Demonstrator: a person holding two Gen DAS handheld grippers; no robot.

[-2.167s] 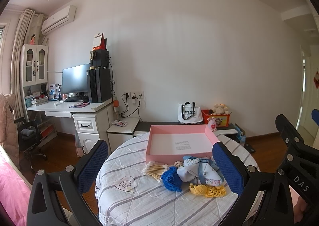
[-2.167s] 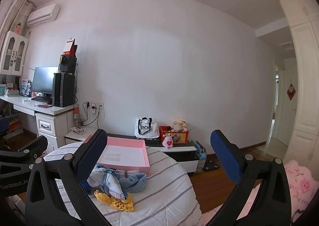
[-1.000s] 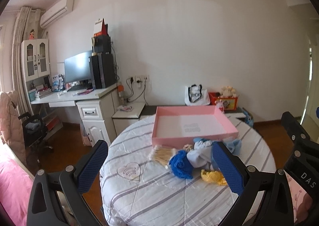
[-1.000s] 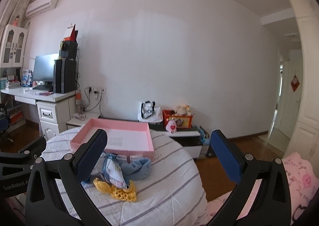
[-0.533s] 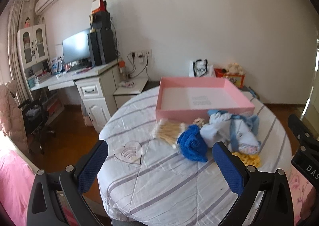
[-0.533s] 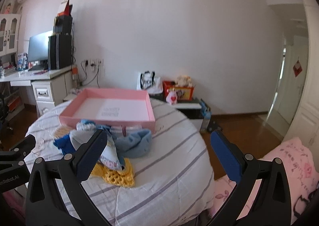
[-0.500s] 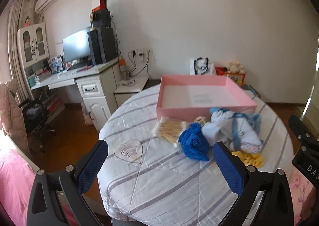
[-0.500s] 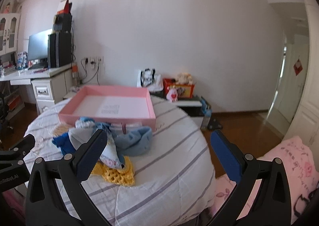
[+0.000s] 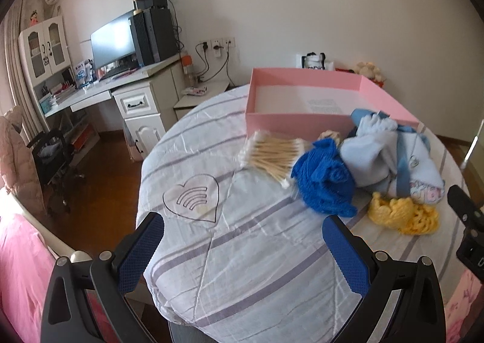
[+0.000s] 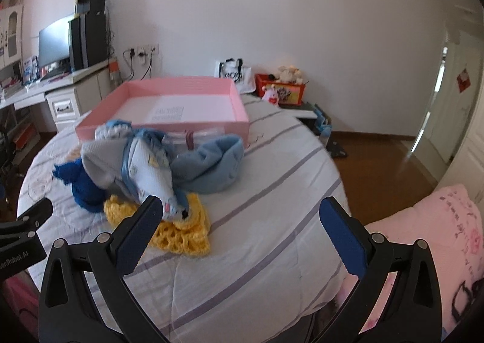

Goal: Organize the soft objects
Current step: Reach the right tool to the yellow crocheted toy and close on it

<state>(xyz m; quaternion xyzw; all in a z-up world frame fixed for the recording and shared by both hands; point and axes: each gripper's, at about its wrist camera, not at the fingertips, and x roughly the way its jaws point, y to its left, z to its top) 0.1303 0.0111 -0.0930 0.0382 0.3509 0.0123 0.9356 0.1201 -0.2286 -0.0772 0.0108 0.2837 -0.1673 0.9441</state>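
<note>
Over the near table edge, both cams now tilt down vs. 2 s ago. Left gripper [image 9: 242, 246] & right gripper [image 10: 240, 226] released, empty. Soft pile [image 10: 151, 161] by pink tray [image 9: 290, 125] untouched; approach only.

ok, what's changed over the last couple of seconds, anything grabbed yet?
Nothing grabbed. Both cameras have tipped down and closed in on the round table: the left gripper and right gripper now hang open over its striped cloth. The pile has not moved: cotton swabs, blue knit piece, pale blue garments and yellow crochet piece lie in front of the empty pink box.
</note>
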